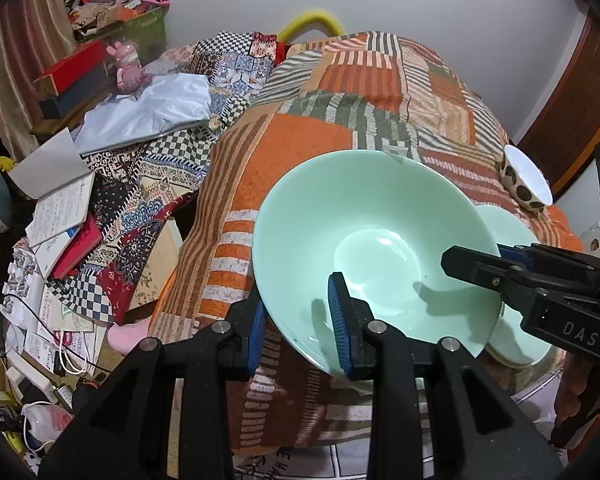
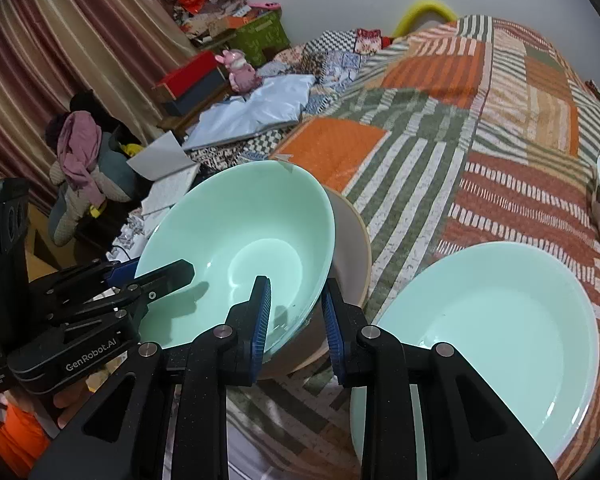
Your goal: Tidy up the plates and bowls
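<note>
A mint green bowl (image 1: 376, 240) is held tilted above the patchwork bed. My left gripper (image 1: 300, 320) straddles its near rim, one pad inside and one outside; whether it presses the rim I cannot tell. My right gripper (image 2: 296, 316) straddles the same bowl's (image 2: 240, 248) opposite rim, with a gap on the outer side. A tan bowl (image 2: 356, 248) sits under and behind the green one. A mint green plate (image 2: 500, 328) lies on the bed to the right; it also shows in the left wrist view (image 1: 504, 224). A white bowl with brown spots (image 1: 524, 180) lies tipped at the far right.
The bedspread (image 1: 340, 100) covers most of the scene. Silver-blue bag (image 1: 152, 112), open notebooks (image 1: 60, 200) and papers clutter the left side and floor. A pink figurine (image 1: 126, 66), boxes and a curtain stand at the back left. A wooden door (image 1: 572, 96) is at right.
</note>
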A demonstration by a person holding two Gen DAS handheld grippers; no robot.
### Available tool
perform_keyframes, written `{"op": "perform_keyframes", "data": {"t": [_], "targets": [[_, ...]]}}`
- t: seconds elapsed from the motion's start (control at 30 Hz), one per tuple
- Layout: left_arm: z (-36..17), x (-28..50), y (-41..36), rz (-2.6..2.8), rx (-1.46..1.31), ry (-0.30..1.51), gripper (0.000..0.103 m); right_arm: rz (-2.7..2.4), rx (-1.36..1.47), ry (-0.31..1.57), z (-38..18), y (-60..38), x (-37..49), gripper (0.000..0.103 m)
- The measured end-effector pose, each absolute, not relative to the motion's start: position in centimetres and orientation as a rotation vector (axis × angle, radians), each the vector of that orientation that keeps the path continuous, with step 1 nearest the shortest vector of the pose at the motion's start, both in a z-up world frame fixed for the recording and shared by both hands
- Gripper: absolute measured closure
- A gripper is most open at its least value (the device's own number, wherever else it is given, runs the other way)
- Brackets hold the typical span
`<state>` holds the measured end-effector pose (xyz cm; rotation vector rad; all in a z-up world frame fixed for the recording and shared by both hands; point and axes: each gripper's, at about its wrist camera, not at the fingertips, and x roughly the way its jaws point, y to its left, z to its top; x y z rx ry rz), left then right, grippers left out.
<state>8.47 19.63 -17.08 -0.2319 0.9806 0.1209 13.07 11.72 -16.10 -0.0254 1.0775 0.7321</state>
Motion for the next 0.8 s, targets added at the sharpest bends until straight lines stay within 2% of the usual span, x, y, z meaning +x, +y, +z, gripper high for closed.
{"op": "perform_keyframes", "data": {"t": [0.8], "targets": [[-18.8, 9.3, 20.5, 0.164, -0.19, 1.004, 0.074, 0.738, -0.085, 1.088, -16.0, 11.7, 13.6, 0.075]]}}
